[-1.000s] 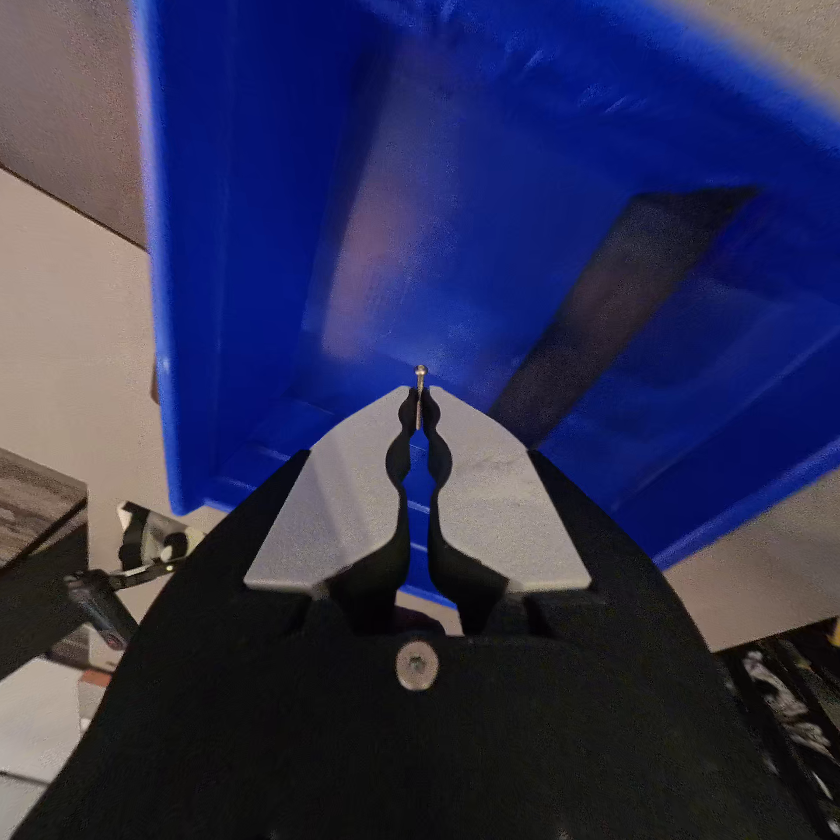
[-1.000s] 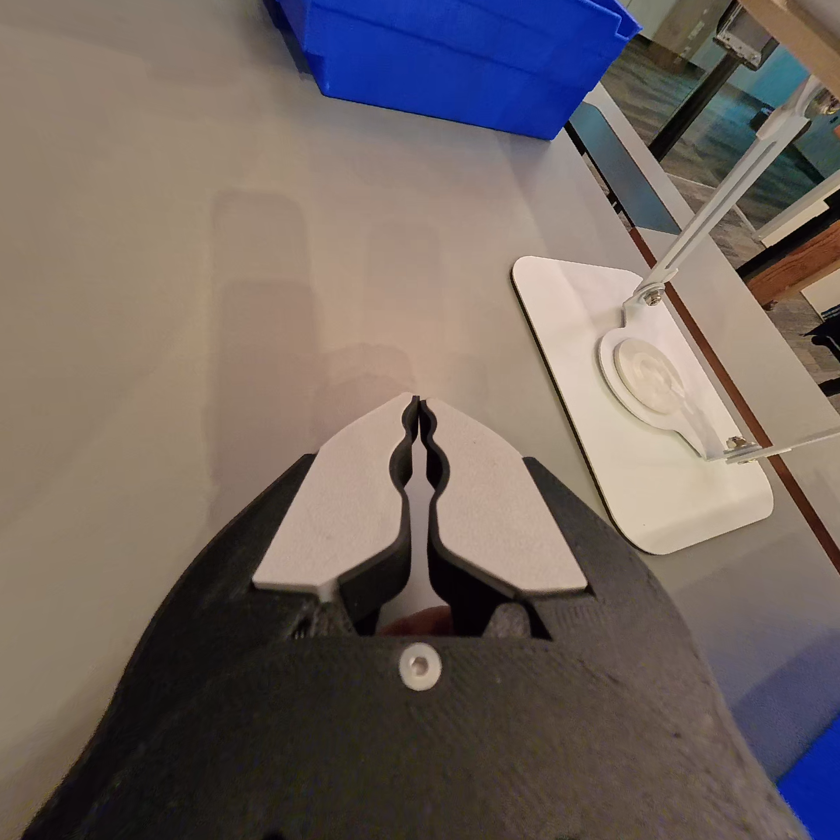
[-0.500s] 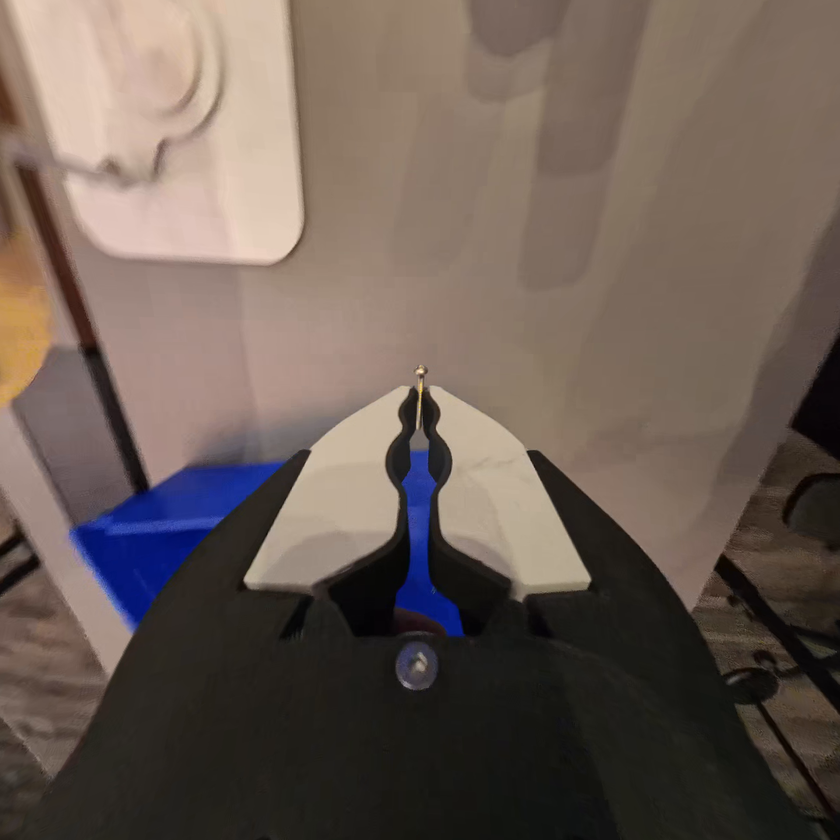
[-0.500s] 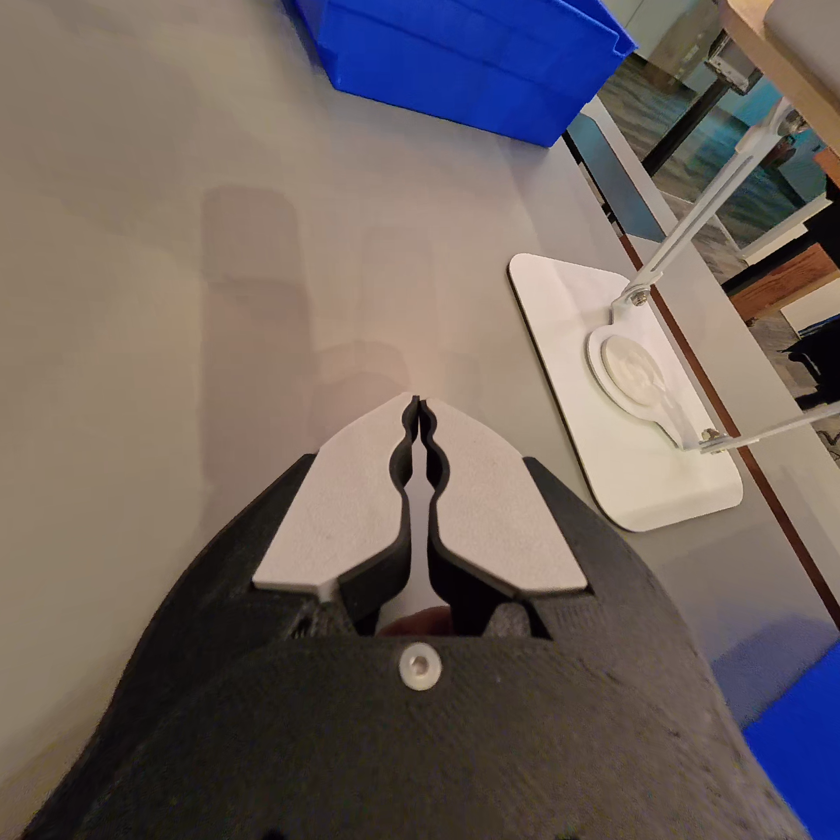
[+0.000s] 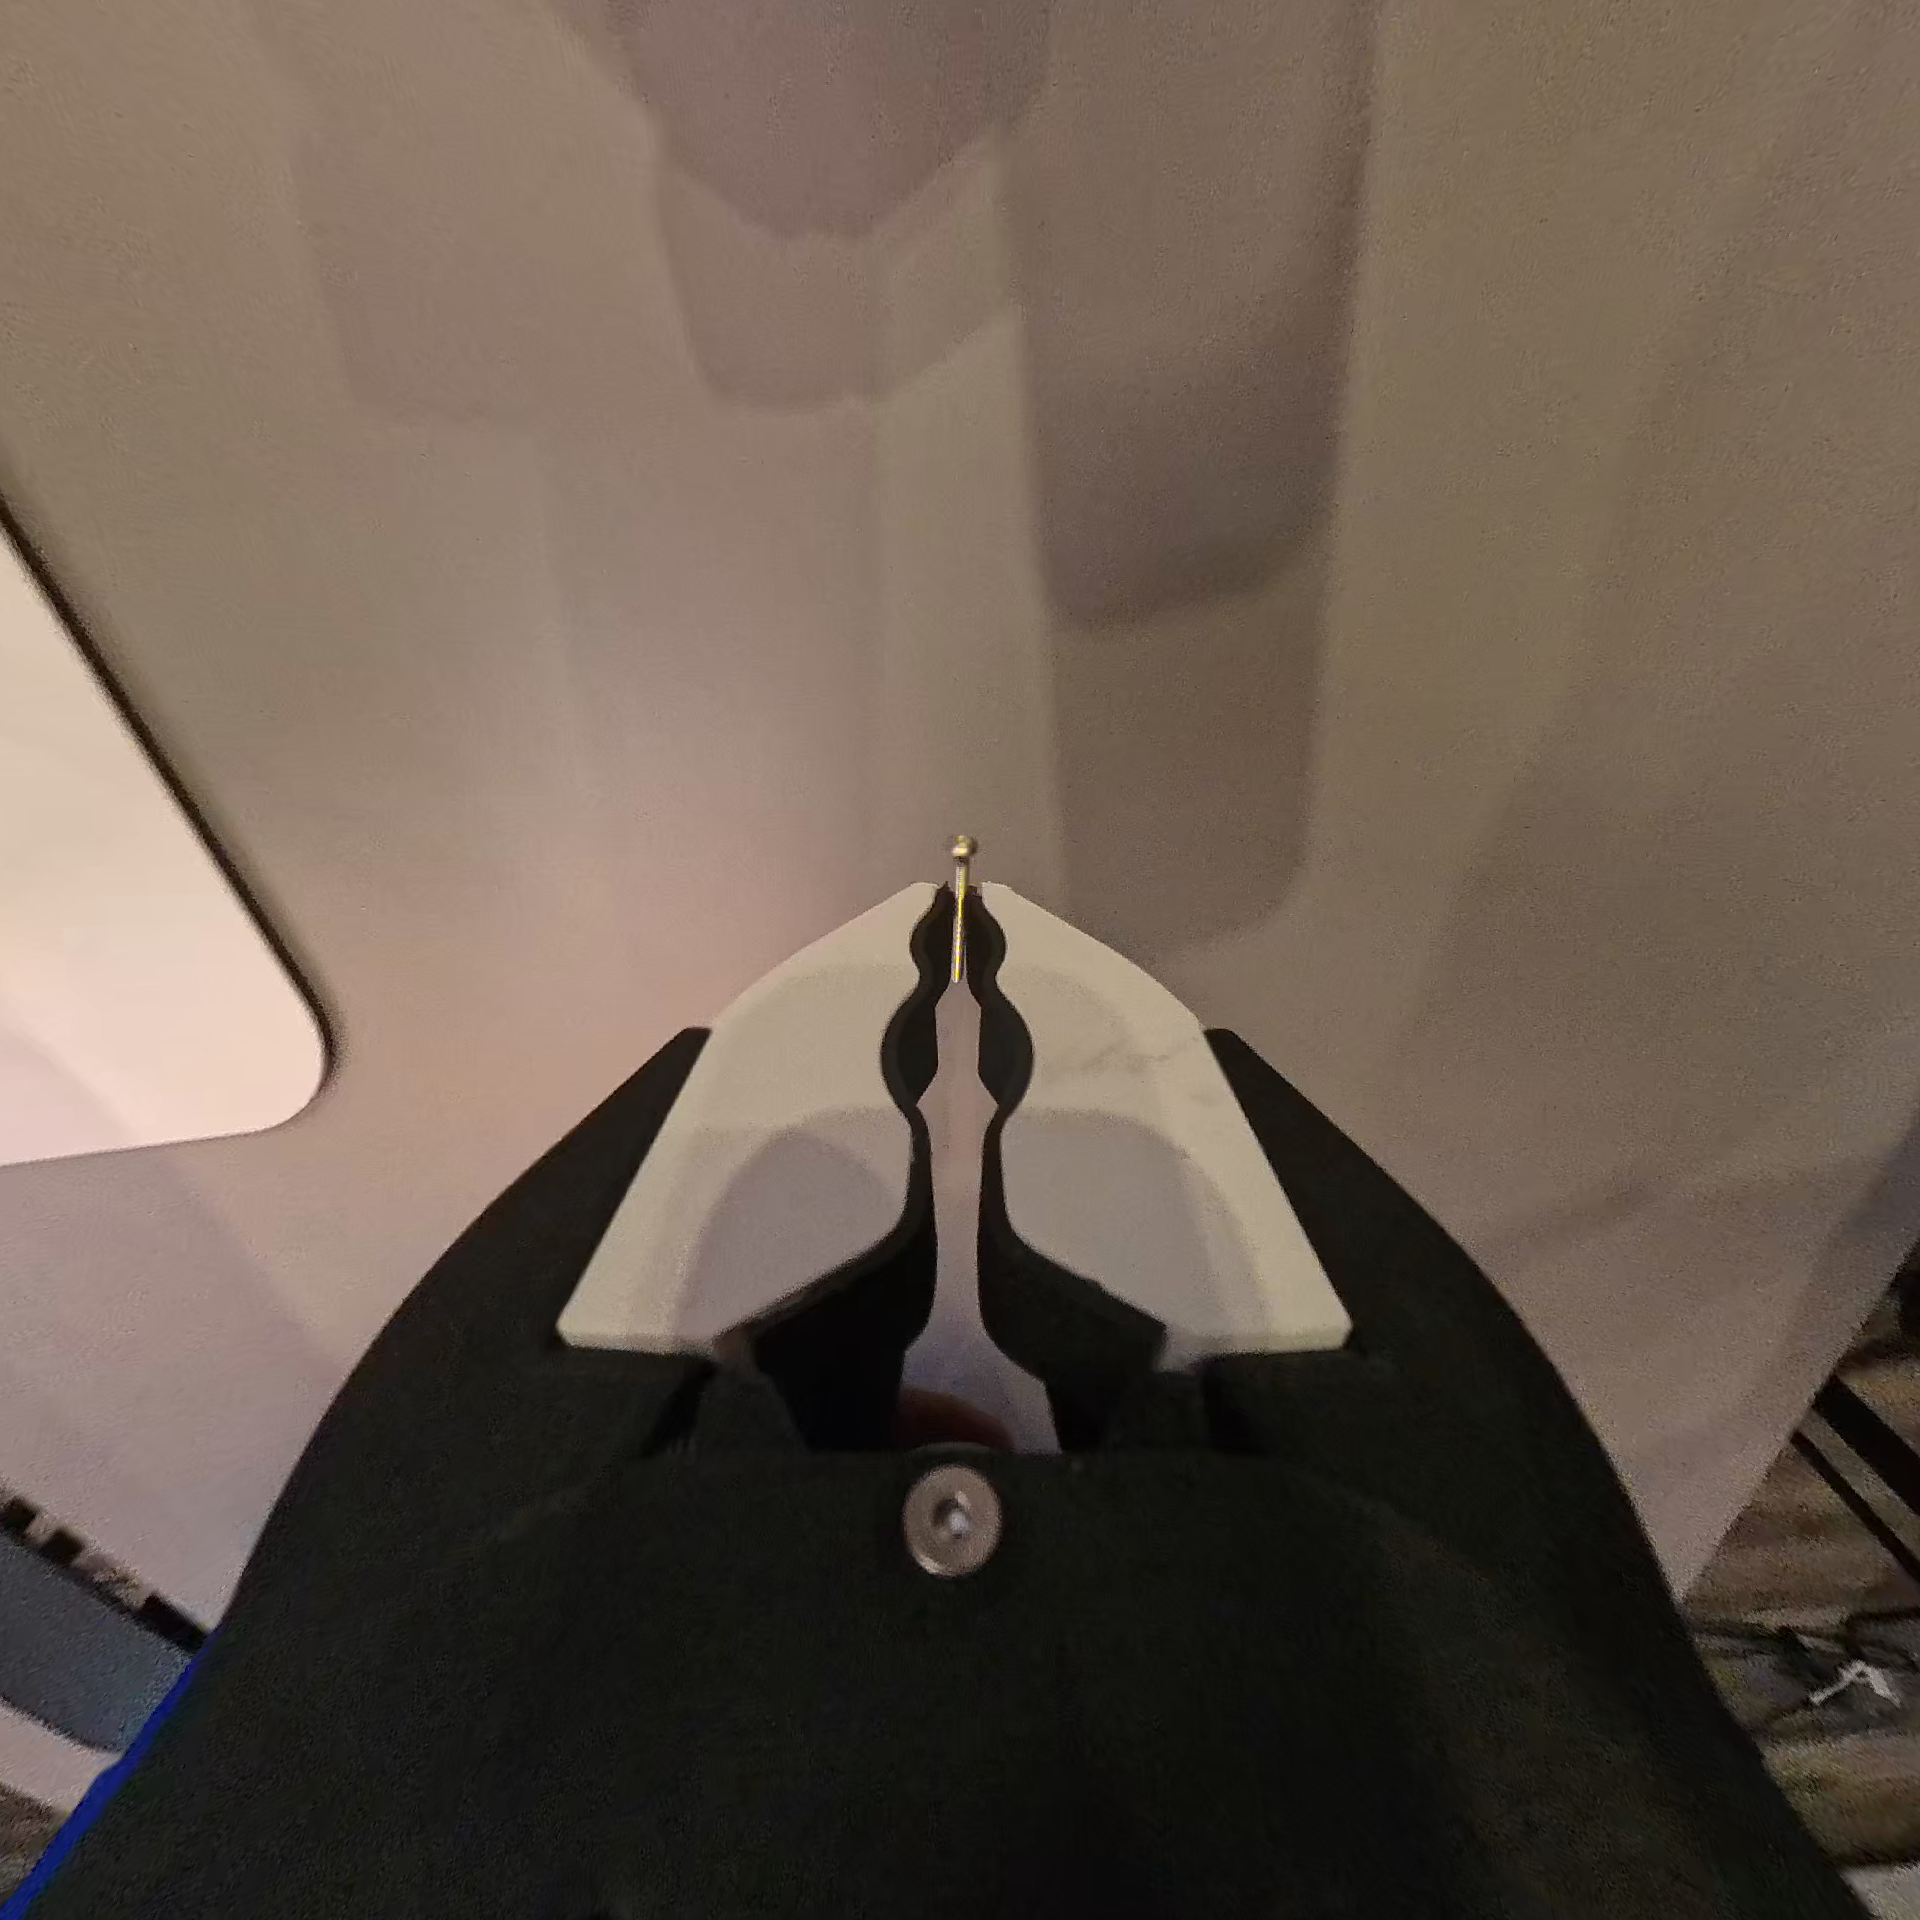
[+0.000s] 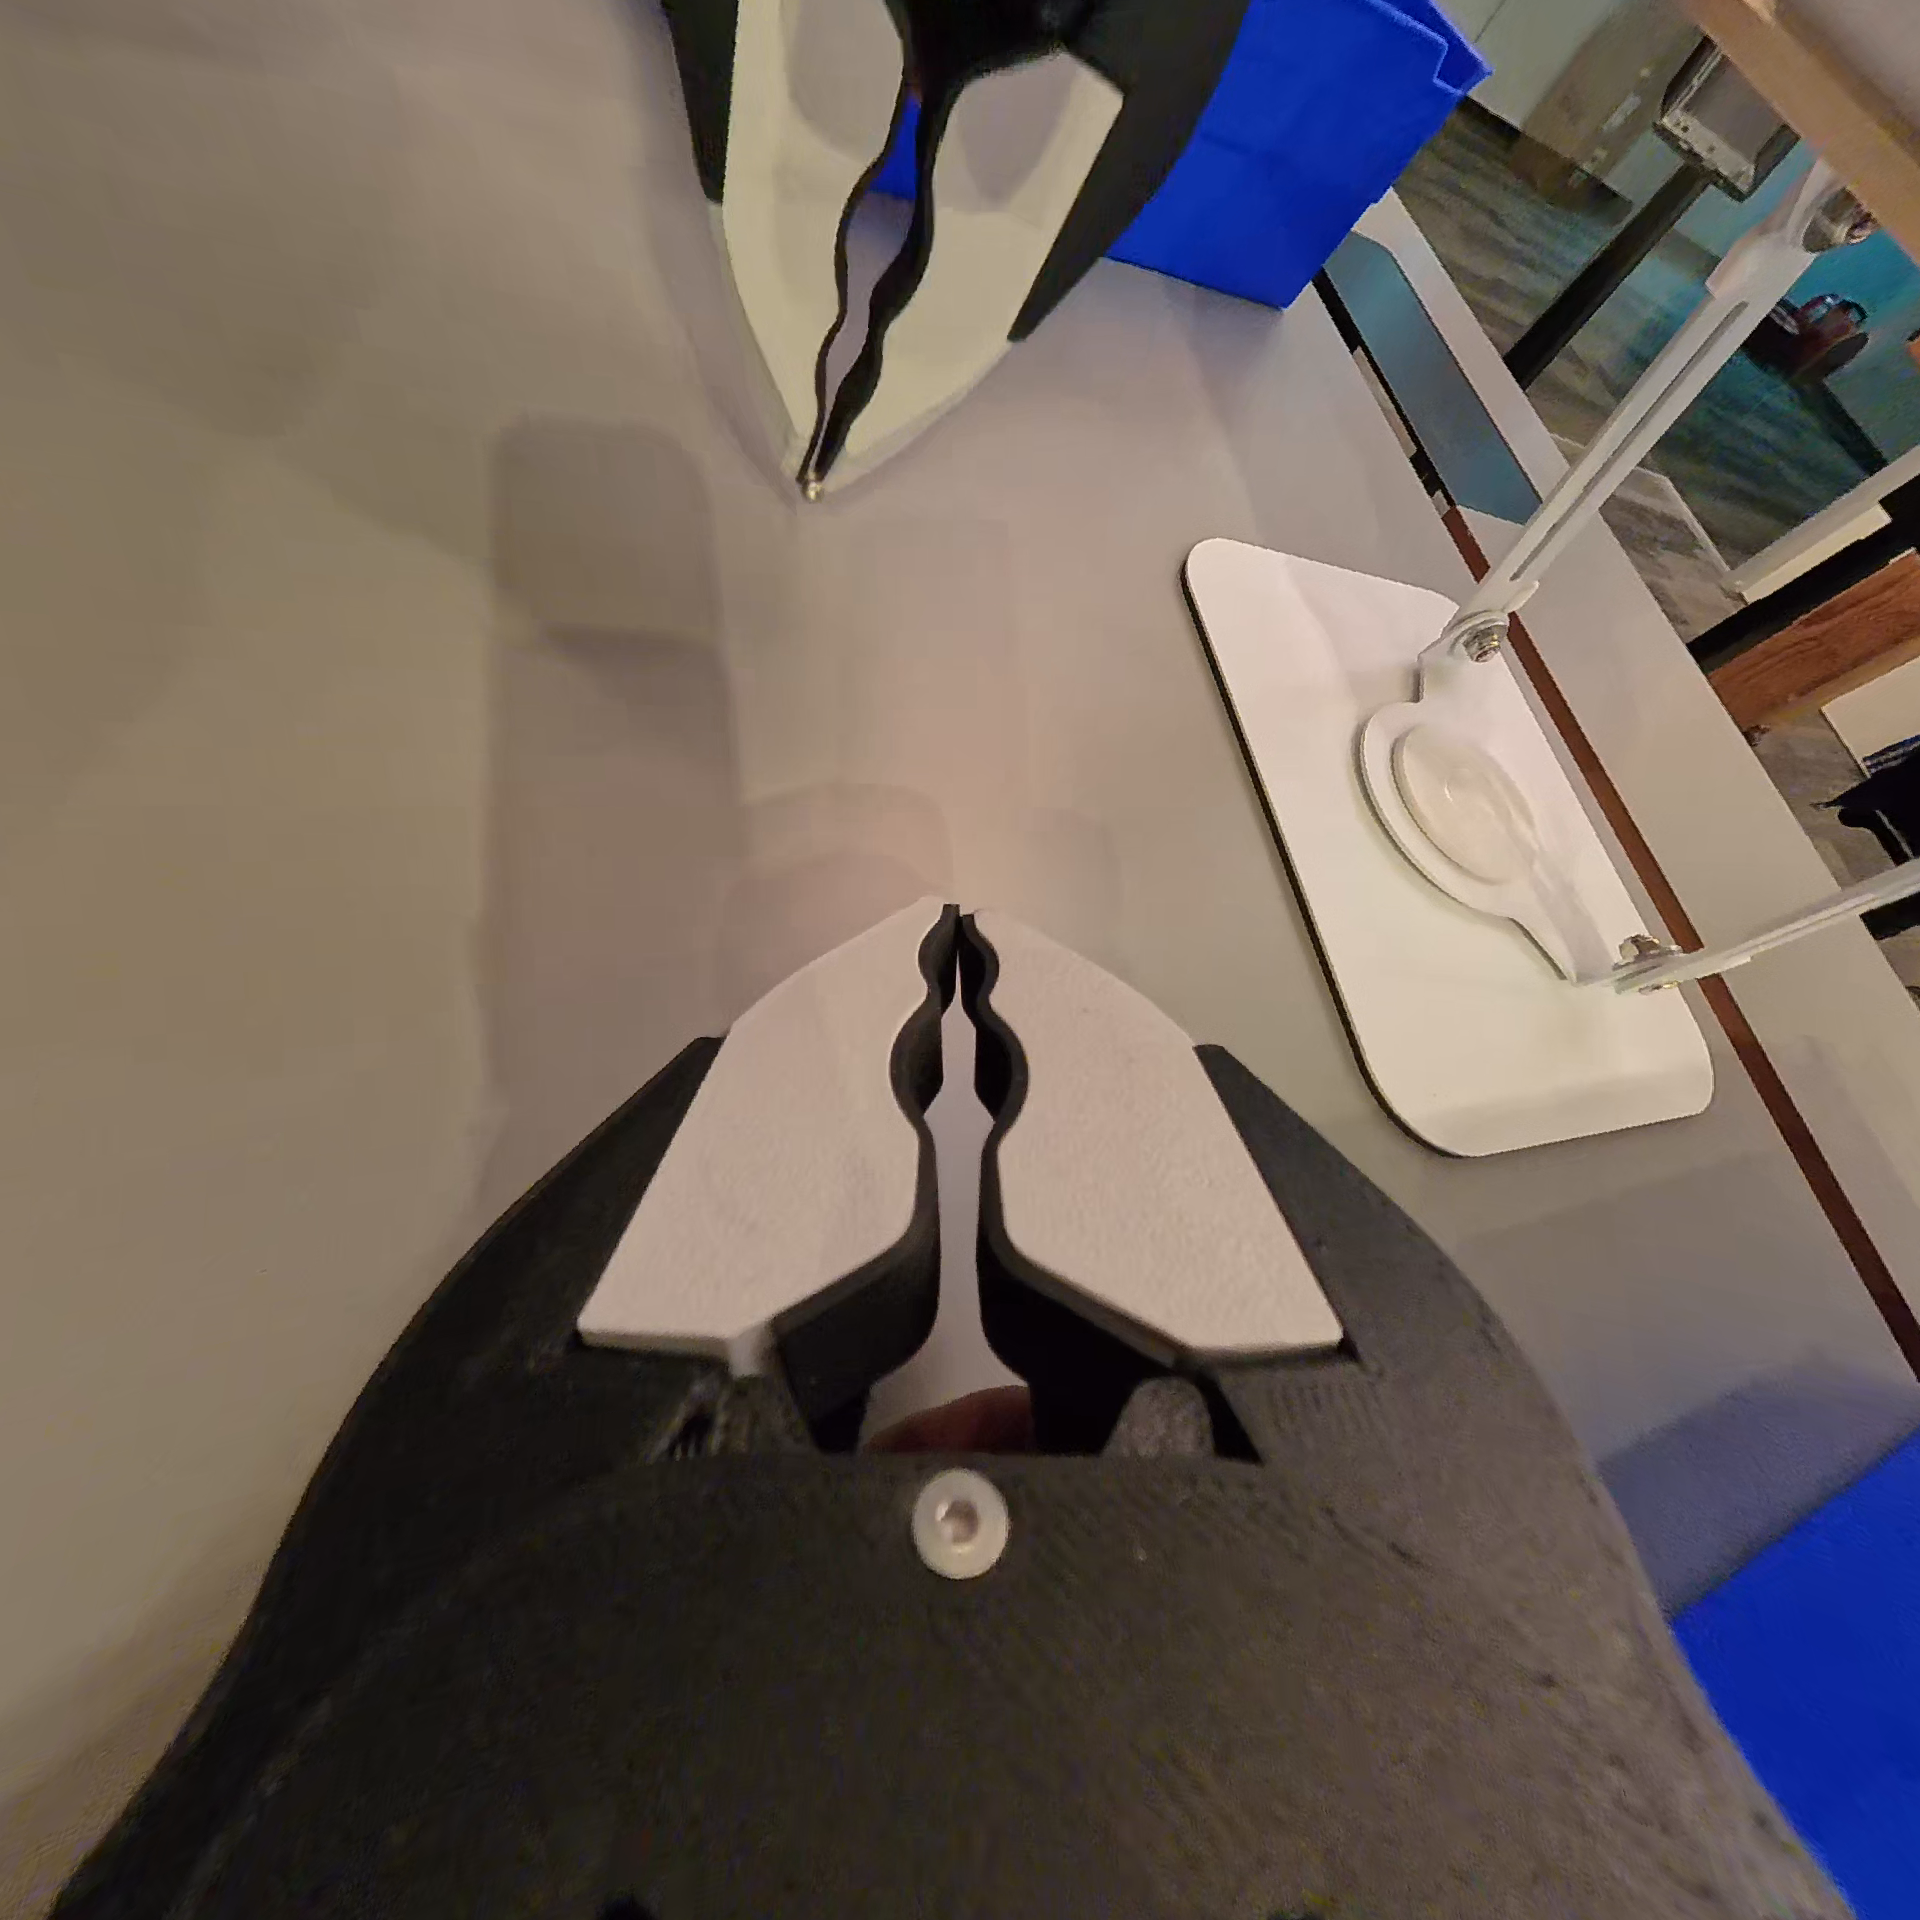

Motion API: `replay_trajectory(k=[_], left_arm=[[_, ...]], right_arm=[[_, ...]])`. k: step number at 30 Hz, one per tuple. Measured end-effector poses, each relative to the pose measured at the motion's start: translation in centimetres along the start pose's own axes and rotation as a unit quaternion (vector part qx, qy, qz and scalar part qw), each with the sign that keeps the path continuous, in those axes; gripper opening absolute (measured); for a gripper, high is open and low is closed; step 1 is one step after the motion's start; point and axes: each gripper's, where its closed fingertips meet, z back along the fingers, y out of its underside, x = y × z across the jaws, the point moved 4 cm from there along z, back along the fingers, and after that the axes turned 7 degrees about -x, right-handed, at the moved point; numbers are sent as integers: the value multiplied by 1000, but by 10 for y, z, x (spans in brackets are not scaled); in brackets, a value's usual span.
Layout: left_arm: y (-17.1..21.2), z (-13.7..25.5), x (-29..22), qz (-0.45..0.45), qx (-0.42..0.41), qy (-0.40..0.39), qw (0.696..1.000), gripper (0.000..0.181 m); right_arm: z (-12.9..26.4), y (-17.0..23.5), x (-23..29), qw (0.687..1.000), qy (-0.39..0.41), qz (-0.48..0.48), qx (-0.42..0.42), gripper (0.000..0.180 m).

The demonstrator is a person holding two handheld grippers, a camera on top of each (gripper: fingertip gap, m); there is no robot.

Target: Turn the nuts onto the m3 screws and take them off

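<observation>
My left gripper [image 5: 960, 889] is shut on a thin m3 screw [image 5: 961, 873], whose small round head sticks out past the fingertips, above the grey table [image 5: 623, 520]. The same gripper shows in the right wrist view [image 6: 821, 468], reaching in from the top with the screw head [image 6: 812, 484] at its tip. My right gripper [image 6: 954, 914] is shut with its fingertips together; I cannot tell whether a nut sits between them. It hovers over the table, apart from the left gripper. No nut is visible.
A white stand base [image 6: 1444, 831] with thin clear arms sits at the right of the table; its corner shows in the left wrist view [image 5: 125, 987]. A blue bin [image 6: 1278, 135] stands at the far edge behind the left gripper. Another blue bin corner [image 6: 1829, 1683] is at lower right.
My left gripper has swung away from the blue bin with the screw and now faces the table, entering the right wrist view from the top. My right gripper has shifted slightly.
</observation>
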Motion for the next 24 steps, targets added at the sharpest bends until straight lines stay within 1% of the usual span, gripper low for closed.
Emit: replay_trajectory(k=[4, 6, 10, 15, 17, 22, 24], left_arm=[[-1, -13, -4, 3, 6, 27, 1000, 2], [-1, -19, -3, -2, 9, 14, 1000, 2], [-4, -20, -4, -4, 2, 21, 1000, 2], [1, -16, -2, 3, 0, 16, 1000, 12], [2, -14, 1, 1, -7, 2, 1000, 18], [7, -2, 1, 10, -15, 11, 1000, 27], [14, 5, 1, 19, -18, 3, 1000, 29]], right_arm=[[1, 1, 1, 1000, -4, -1, 0, 0], [2, 2, 1, 1000, -4, -2, 0, 0], [3, 3, 0, 1000, -4, -4, 0, 0], [4, 3, 0, 1000, -3, -5, 0, 0], [4, 3, 1, 1000, -4, -4, 0, 0], [3, 3, 1, 1000, -6, -5, 0, 0], [4, 3, 1, 1000, -5, -5, -1, 0]])
